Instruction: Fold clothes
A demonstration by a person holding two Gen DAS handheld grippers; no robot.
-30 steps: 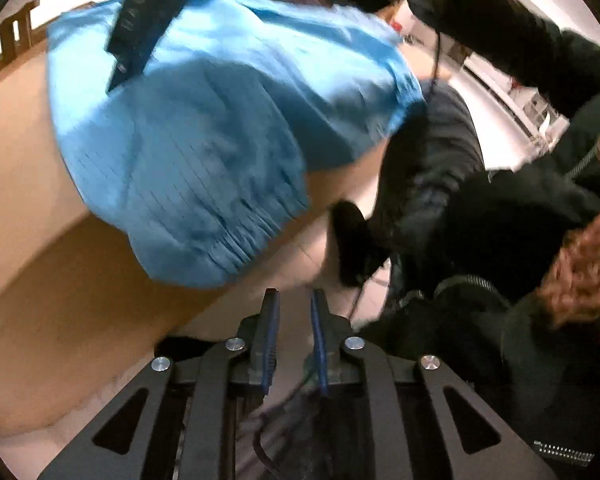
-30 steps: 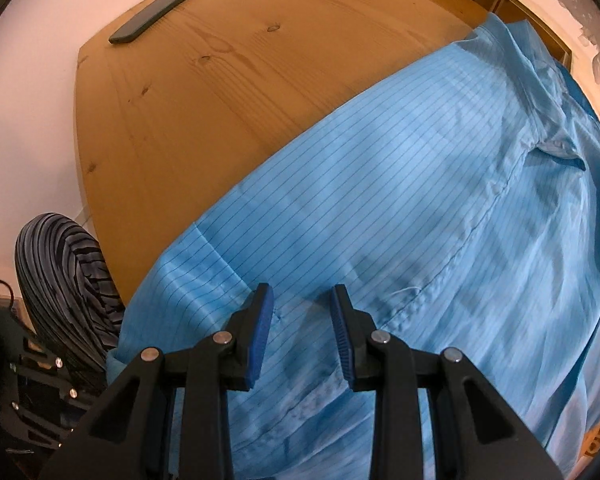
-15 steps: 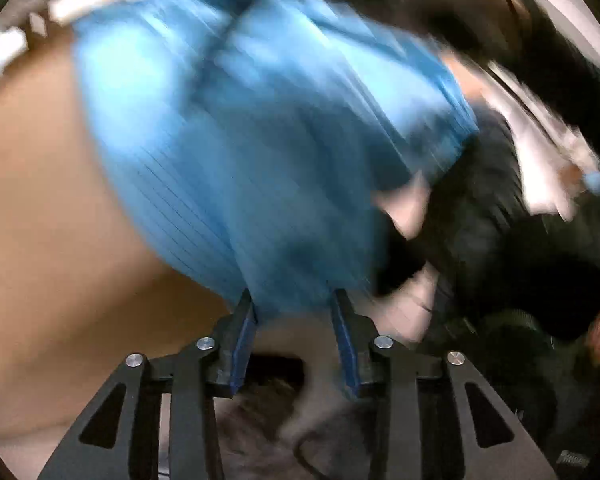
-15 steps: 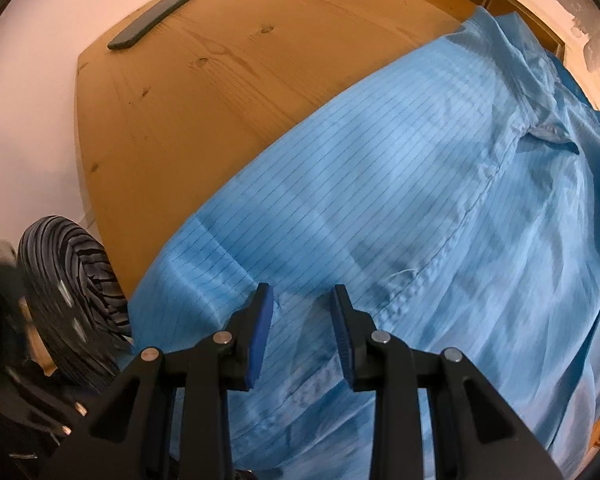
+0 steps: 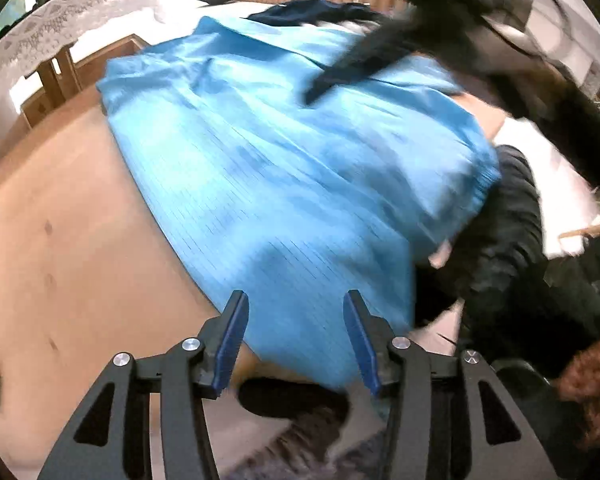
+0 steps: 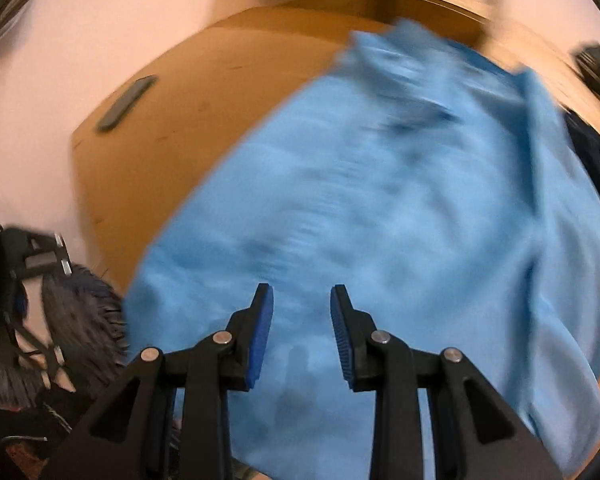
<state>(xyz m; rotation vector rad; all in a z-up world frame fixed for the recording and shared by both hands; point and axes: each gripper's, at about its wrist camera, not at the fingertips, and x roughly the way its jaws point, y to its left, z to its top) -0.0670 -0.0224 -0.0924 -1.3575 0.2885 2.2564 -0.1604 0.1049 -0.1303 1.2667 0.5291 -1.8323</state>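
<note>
A light blue pinstriped shirt lies spread over the wooden table, its near hem hanging over the table's edge. My left gripper is open, its blue pads on either side of that hem, nothing clamped. In the right wrist view the same shirt is blurred by motion. My right gripper hovers open above its lower part, a little off the cloth. The right gripper's black body also crosses the top of the left wrist view.
A dark phone lies on the table's far left part. A dark navy garment sits beyond the shirt. The person's black sleeve and jacket fill the right side. A striped dark cloth hangs below the table edge.
My left gripper swung up from below the table edge to the shirt's hem and opened wider. My right gripper lifted back from the shirt and opened somewhat.
</note>
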